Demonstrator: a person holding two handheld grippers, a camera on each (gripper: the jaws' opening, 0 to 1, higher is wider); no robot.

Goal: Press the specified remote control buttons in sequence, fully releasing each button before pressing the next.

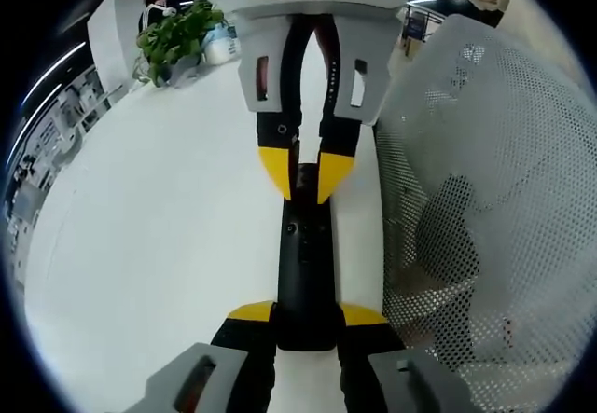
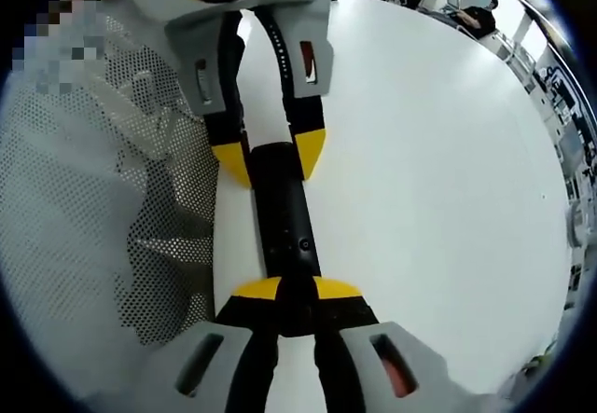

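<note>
- Left gripper view: your left gripper (image 1: 305, 324) rises from the bottom edge, its two yellow-tipped jaws closed against the sides of the near end of the black remote control (image 1: 304, 254); you hold the remote there.
- The remote lies lengthwise on the white table (image 1: 159, 245), running away from the camera. Small buttons show faintly on its upper face; which ones they are cannot be made out.
- At the remote's far end your right gripper (image 1: 305, 175) comes in from the top. Its yellow tips sit narrow, close on either side of that end; whether they truly pinch it or merely rest against it is hard to judge from here.
- Right gripper view: your right gripper (image 2: 297, 294) rises from the bottom with both tips pressed to the sides of the remote control (image 2: 285, 217), so it appears to grip that end.
- In this view your left gripper (image 2: 270, 157) enters from the top, its tips flanking the opposite end of the remote.
- A white perforated mesh fabric (image 1: 485, 199) lies just beside the remote, along the right of the left gripper view and along the left of the right gripper view (image 2: 103, 189).
- A green potted plant (image 1: 177, 40) stands at the far edge of the table, well apart from the remote.
</note>
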